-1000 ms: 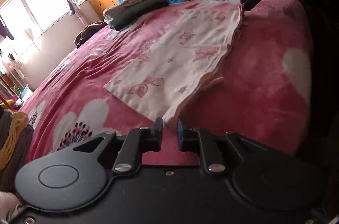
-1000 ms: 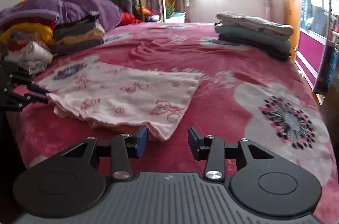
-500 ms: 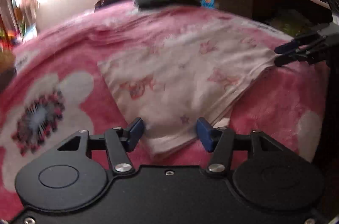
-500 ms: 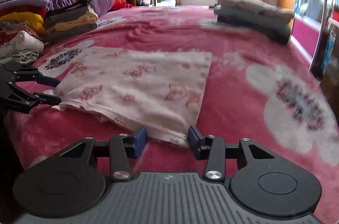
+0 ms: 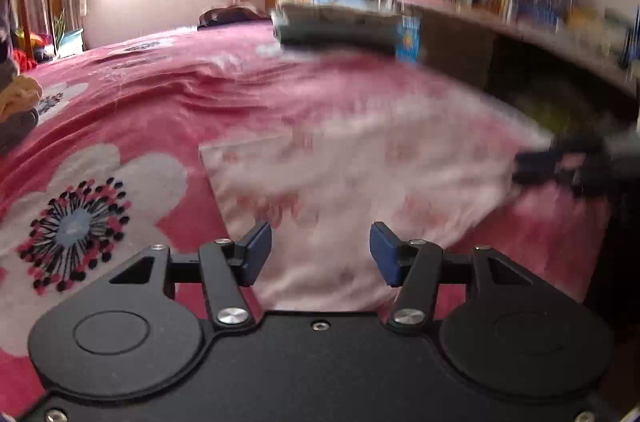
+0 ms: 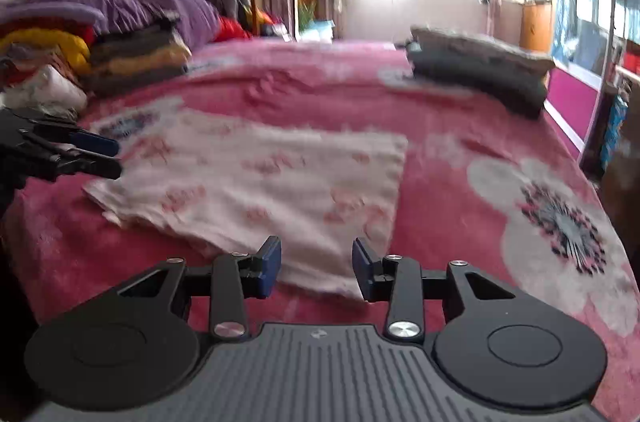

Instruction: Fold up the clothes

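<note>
A pale pink garment [image 5: 360,182] with a faint butterfly print lies folded flat on the pink flowered bedspread [image 5: 120,102]. My left gripper [image 5: 320,254] is open, its blue pads standing either side of the garment's near edge. The right gripper [image 5: 560,162] shows blurred at the garment's far right corner. In the right wrist view the same garment [image 6: 260,182] spreads ahead, and my right gripper [image 6: 316,268] is open over its near corner. The left gripper [image 6: 80,154] appears at the garment's left end, its fingers apart.
A stack of folded dark and grey clothes [image 6: 480,70] sits at the bed's far right, seen also as the folded stack [image 5: 336,30]. A heap of purple, yellow and grey clothes [image 6: 100,42] fills the left side. A cluttered shelf [image 5: 520,2] runs beside the bed.
My left gripper has gone from nearly shut at the garment's corner to wide open, and its view has swung left. The right gripper stayed open and moved closer over the garment's edge.
</note>
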